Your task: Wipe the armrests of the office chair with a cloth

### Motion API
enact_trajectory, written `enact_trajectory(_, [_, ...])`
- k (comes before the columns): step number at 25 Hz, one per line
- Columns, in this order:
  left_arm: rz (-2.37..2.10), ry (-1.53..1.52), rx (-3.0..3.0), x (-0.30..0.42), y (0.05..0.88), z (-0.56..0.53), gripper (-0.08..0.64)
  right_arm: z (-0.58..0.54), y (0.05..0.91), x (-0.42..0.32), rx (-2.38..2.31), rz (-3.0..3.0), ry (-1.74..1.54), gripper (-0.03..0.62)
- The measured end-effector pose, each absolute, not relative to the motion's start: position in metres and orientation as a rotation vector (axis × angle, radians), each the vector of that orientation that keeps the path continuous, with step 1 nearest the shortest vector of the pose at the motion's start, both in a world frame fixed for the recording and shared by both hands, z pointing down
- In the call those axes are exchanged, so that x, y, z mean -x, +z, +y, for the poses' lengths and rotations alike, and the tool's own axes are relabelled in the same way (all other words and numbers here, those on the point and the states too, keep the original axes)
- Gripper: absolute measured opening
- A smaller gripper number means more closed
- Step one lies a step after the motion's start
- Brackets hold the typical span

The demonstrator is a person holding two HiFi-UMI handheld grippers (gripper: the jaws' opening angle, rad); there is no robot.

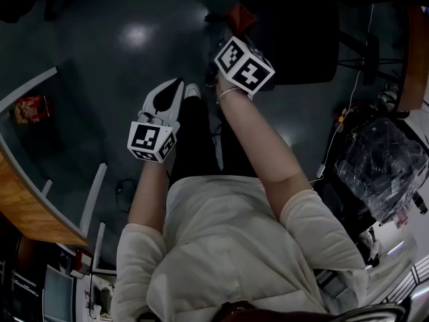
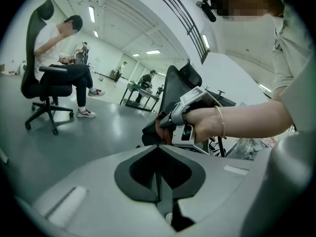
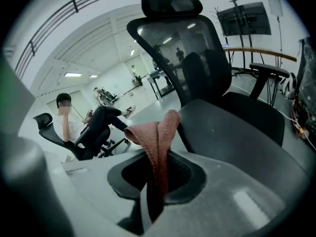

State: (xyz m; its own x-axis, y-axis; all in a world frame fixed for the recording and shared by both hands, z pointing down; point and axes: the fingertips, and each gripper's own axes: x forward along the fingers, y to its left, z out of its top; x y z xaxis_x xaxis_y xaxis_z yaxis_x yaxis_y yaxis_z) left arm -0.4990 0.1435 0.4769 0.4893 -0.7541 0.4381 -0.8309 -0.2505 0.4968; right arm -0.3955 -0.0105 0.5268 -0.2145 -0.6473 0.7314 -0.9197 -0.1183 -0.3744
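Holding the cloth clamped in the right gripper: the jaws are squeezing it near the middle, so a doubled loop is standing up out of them while the rest is disappearing down between the pads. Judging by that grip, the padded fold is being left free to press against a surface.

The cloth is looking pinkish-red and coarse, rather like terry, and it is folded over on itself. It is showing no obvious wet patches.

The left gripper is carrying nothing, with its jaws pressed together along one seam. In the head view it is sitting left of centre, pointing down at the floor, likely so as not to get in the way of the wiping hand.

The office chair is filling the right half of the right gripper view. Its dark seat is lying just beyond the cloth, the mesh back is rising at centre, and the headrest is at the top.

One armrest is showing at the right edge, well apart from the cloth and not being touched. The second armrest is not making itself out in this dim view and is possibly hidden behind the gripper body.

Judgement: the cloth is being presented toward the chair, but wiping contact is not yet being made.
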Motion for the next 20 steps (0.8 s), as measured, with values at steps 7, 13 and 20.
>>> enact_trajectory(7, [-1.278, 0.093, -2.062, 0.479, 0.471, 0.139, 0.02, 0.025, 0.527, 0.388, -1.666, -1.851, 1.196, 0.041])
enact_trajectory(13, [-1.252, 0.101, -2.074, 0.445, 0.472, 0.15, 0.025, 0.072, 0.527, 0.377, -1.569, -1.866, 1.226, 0.041])
enact_trajectory(20, [-1.306, 0.027, -2.023, 0.421, 0.468, 0.167, 0.017, 0.108, 0.519, 0.363, -1.401, -1.961, 1.147, 0.041])
